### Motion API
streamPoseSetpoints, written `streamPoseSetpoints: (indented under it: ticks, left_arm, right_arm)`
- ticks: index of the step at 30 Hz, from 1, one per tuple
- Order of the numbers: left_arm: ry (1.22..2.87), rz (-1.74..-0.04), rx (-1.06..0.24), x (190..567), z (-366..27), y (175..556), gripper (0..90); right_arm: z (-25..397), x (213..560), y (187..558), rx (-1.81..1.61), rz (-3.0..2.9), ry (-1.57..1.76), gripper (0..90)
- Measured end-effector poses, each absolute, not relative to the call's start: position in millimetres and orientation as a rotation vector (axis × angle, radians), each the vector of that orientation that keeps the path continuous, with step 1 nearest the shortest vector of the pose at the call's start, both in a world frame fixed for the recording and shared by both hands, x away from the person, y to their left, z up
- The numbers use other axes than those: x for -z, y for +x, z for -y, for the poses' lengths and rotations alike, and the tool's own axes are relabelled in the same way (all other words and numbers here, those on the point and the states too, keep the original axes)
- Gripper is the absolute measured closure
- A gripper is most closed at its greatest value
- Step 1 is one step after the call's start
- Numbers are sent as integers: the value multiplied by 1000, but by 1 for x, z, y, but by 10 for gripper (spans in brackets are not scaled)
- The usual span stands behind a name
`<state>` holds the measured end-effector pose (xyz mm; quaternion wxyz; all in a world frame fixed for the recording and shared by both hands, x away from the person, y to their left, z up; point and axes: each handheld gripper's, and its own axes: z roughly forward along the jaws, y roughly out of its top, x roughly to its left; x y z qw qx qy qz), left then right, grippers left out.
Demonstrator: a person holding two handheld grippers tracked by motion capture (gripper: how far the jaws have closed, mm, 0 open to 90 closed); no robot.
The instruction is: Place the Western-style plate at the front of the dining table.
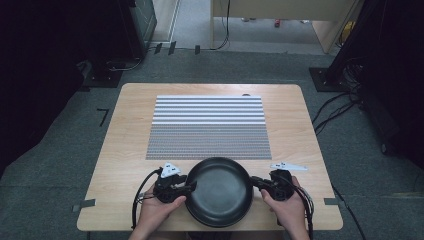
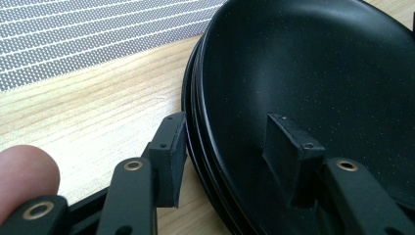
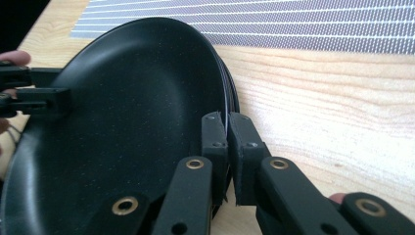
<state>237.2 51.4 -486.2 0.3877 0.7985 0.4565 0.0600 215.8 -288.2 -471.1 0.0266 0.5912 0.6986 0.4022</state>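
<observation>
At the near edge of the wooden surface (image 1: 125, 150), the right gripper (image 3: 228, 142) clamps the black plate (image 1: 218, 190) rim while the left gripper (image 2: 230, 147) straddles it apart; closing squarely before lifting should keep it level.

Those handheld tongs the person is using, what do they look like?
Both the left tongs and the right tongs are black, built from linked bars with brass-coloured rivets and flat rectangular black pads. Each carries a grey three-cornered plate on top with small dark marks, and trails black cables. No sleeves show on the forearms.
</observation>
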Motion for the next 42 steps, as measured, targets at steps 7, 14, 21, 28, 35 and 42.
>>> streamPoseSetpoints:
  ticks: [7, 14, 21, 28, 35, 42]
  left_arm:
    - [2048, -1152, -143, 485, -53, 236, 504]
    - [2051, -1155, -116, 486, -55, 235, 491]
    - [2038, -1166, -76, 487, -57, 237, 482]
    - [2016, -1181, -67, 488, -57, 237, 477]
    - [2014, -1172, -84, 485, -58, 236, 487]
    - [1997, -1170, -53, 484, -61, 237, 498]
  right_arm:
    - [291, 470, 216, -1238, -2193, 1858, 860]
    - [291, 470, 216, -1226, -2177, 1949, 849]
    - [287, 476, 215, -1288, -2122, 1985, 849]
    - [285, 483, 214, -1352, -2041, 1993, 855]
    - [283, 490, 215, -1442, -1979, 2022, 858]
    - [270, 496, 211, -1464, -1932, 1994, 847]
